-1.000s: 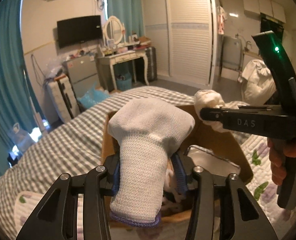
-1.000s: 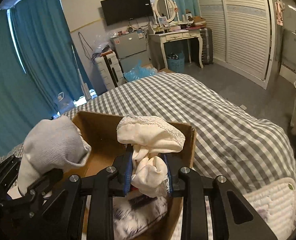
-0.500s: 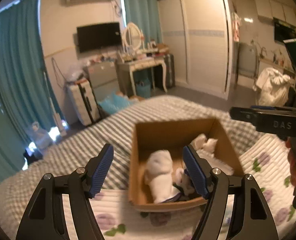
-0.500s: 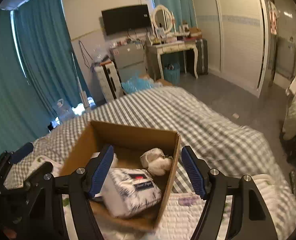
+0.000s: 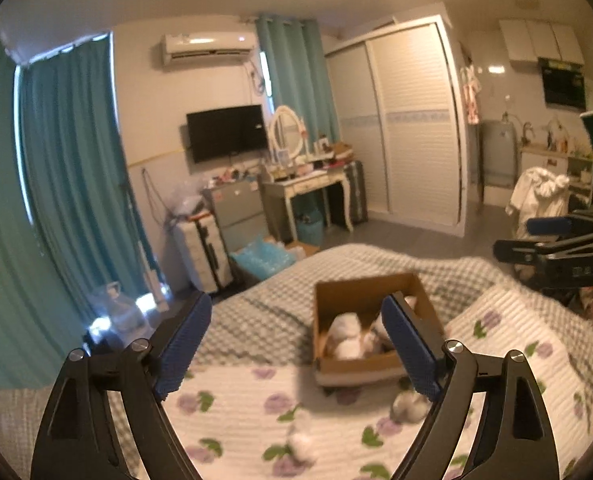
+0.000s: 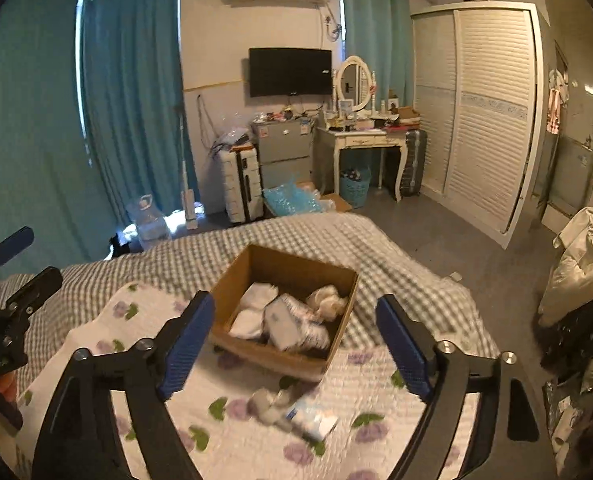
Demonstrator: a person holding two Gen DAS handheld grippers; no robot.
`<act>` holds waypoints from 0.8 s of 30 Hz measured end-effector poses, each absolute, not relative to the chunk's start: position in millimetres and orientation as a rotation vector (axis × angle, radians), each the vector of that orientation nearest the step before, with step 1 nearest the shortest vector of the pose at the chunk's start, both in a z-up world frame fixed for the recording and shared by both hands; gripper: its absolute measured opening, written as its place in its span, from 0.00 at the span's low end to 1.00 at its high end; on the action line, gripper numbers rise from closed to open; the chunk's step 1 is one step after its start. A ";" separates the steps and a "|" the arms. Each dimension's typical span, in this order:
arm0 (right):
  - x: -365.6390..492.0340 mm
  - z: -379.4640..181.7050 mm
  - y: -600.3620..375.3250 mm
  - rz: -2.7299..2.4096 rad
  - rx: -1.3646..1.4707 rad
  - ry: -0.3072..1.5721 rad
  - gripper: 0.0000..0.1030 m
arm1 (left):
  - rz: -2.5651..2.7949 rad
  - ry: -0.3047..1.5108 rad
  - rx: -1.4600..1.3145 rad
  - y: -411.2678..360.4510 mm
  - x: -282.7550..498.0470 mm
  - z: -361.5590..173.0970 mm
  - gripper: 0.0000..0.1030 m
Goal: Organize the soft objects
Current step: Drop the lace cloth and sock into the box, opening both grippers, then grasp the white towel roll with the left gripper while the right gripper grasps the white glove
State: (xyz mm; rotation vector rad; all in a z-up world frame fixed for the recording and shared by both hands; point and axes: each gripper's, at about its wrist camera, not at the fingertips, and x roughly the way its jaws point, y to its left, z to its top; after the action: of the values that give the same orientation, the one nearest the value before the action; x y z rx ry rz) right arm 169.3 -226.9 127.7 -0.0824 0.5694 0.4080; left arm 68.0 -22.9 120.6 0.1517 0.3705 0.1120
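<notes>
A brown cardboard box sits on the bed and holds white rolled socks, a cream bundle and a white packet. My left gripper is open and empty, well back and above the box. My right gripper is open and empty, also above and behind the box. A grey soft item and a white packet lie on the flowered quilt in front of the box. A small white item and a grey one show in the left wrist view.
The bed has a grey checked cover. Beyond it stand a white suitcase, a grey cabinet, a dressing table and a wardrobe. Teal curtains hang at the left. A heap of white laundry is at the right.
Both grippers opened and dropped the white sock and the cream bundle into the box, then drew back and upward, away from it.
</notes>
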 end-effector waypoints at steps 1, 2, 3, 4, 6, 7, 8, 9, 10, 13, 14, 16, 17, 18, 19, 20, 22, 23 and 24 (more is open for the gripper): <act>162.4 120.1 -224.8 0.414 -0.090 0.579 0.89 | 0.122 0.381 0.151 -19.5 65.1 113.2 0.86; 159.7 114.5 -222.8 0.416 -0.096 0.587 0.89 | 0.124 0.396 0.146 -17.1 64.1 105.3 0.86; 156.8 106.7 -220.8 0.419 -0.103 0.600 0.89 | 0.124 0.419 0.140 -14.0 64.2 96.0 0.86; 154.5 95.0 -217.6 0.423 -0.109 0.620 0.89 | 0.119 0.432 0.134 -13.1 64.6 88.7 0.86; 155.8 77.1 -214.4 0.431 -0.115 0.653 0.89 | 0.114 0.452 0.125 -10.6 63.7 73.5 0.86; 157.2 64.5 -210.8 0.435 -0.117 0.673 0.89 | 0.120 0.461 0.125 -9.8 64.1 67.4 0.86; 159.6 56.7 -209.7 0.438 -0.119 0.683 0.89 | 0.121 0.467 0.124 -9.0 65.2 60.6 0.86; 163.1 45.5 -207.6 0.442 -0.123 0.699 0.89 | 0.117 0.474 0.125 -7.8 67.5 52.3 0.86; 165.4 34.6 -203.7 0.444 -0.127 0.714 0.89 | 0.115 0.483 0.125 -7.7 68.1 46.7 0.86; 178.8 4.3 -191.2 0.454 -0.146 0.755 0.89 | 0.120 0.530 0.116 -2.1 85.0 21.9 0.86; 182.3 -3.5 -188.7 0.456 -0.152 0.763 0.89 | 0.123 0.539 0.114 0.4 86.8 16.6 0.86; 191.8 -21.9 -179.9 0.463 -0.168 0.784 0.89 | 0.129 0.569 0.105 5.1 98.0 0.3 0.86; 194.7 -27.9 -176.7 0.465 -0.174 0.792 0.89 | 0.127 0.585 0.100 7.7 103.8 -7.7 0.86; 198.6 -35.4 -173.1 0.470 -0.183 0.802 0.89 | 0.128 0.602 0.098 10.4 109.9 -17.2 0.86; 202.8 -44.2 -168.8 0.473 -0.195 0.811 0.89 | 0.130 0.615 0.097 12.8 113.8 -24.3 0.86; 206.9 -52.2 -164.4 0.474 -0.208 0.819 0.89 | 0.131 0.633 0.096 14.9 120.5 -34.2 0.86; 217.0 -69.7 -156.8 0.473 -0.234 0.838 0.88 | 0.126 0.657 0.090 18.4 129.4 -48.6 0.86; 220.5 -74.6 -155.5 0.474 -0.236 0.847 0.87 | 0.127 0.674 0.087 20.2 135.1 -57.8 0.86; 227.9 -85.3 -152.8 0.476 -0.237 0.867 0.84 | 0.130 0.684 0.086 21.5 138.2 -63.9 0.86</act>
State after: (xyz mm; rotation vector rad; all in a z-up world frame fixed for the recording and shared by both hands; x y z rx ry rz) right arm 227.9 -152.8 -85.3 -0.2367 0.8668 0.4758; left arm 138.2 21.5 -63.9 0.0861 0.6842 0.1302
